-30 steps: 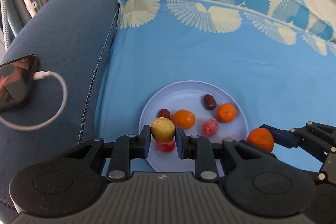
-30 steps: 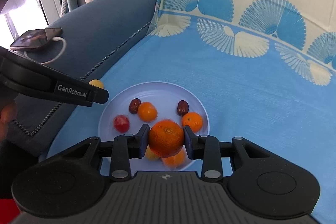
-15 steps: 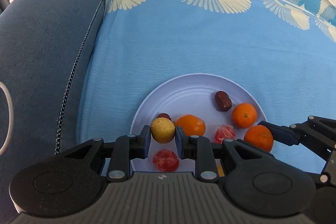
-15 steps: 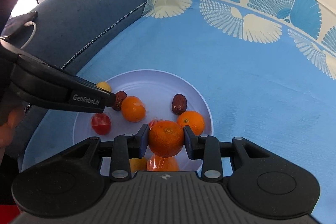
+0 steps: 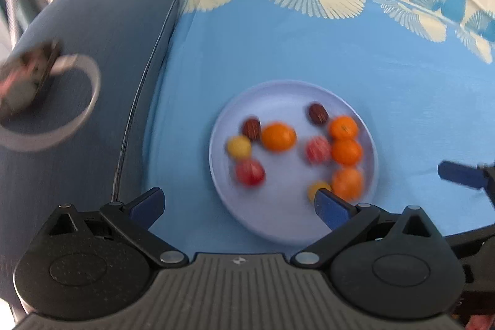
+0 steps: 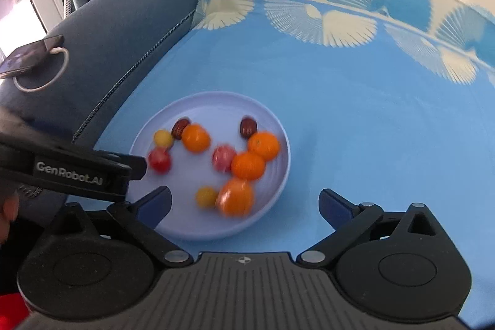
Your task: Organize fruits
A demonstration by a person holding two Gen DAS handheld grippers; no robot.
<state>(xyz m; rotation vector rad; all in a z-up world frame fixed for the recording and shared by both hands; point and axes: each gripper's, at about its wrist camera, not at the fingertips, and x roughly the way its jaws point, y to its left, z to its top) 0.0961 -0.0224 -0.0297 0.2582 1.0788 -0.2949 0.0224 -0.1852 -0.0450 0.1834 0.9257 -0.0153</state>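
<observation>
Left gripper [image 5: 238, 206]: jaws spread wide, nothing between them, held just short of the plate's near rim.

Right gripper [image 6: 244, 203]: jaws likewise released and empty, its left finger over the plate's near edge.

Plate [image 5: 278, 95]: pale lilac, round, resting on the blue cloth [image 5: 309, 51] with its cream fan border.

All fruit lies on the plate, somewhat blurred:
- Oranges, four: one left of centre [image 5: 278, 136], and three in a column along the right side, the far one [image 5: 343, 128] touching the middle one [image 5: 346, 151], the near one [image 5: 348, 182] just below.
- Dark dates, two: one [image 5: 251, 128] touching the left orange, one [image 5: 318, 113] at the far right.
- Yellow fruits, two: one [image 5: 238, 147] at the left, one [image 5: 318, 189] beside the near orange.
- Red fruits, two: one [image 5: 250, 172] at the near left, one paler [image 5: 318, 150] beside the middle orange.

Sofa arm [image 6: 108, 30]: dark blue, left of the cloth, carrying a phone [image 6: 29, 56] with a looped white cable [image 6: 63, 68].
</observation>
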